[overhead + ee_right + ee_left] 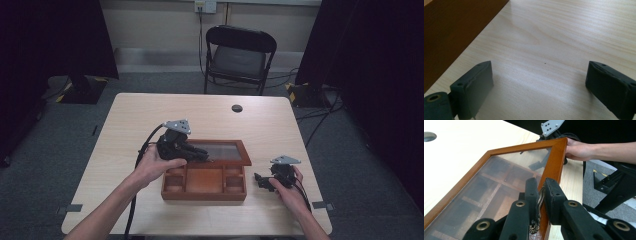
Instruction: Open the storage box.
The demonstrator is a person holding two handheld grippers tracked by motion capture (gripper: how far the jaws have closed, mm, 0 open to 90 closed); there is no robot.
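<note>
Lid frame (554,165) clamped in left hand-held gripper (542,192).

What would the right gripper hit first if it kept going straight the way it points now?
Probably the wooden box. In the high view the right gripper, jaws open, points left at the box's right side. Its own view tilts down at the table, so it may graze that first.

Left tool (542,188) clamped tight, forearm angled inward; right tool (539,87) spread wide, low near the table's edge.
</note>
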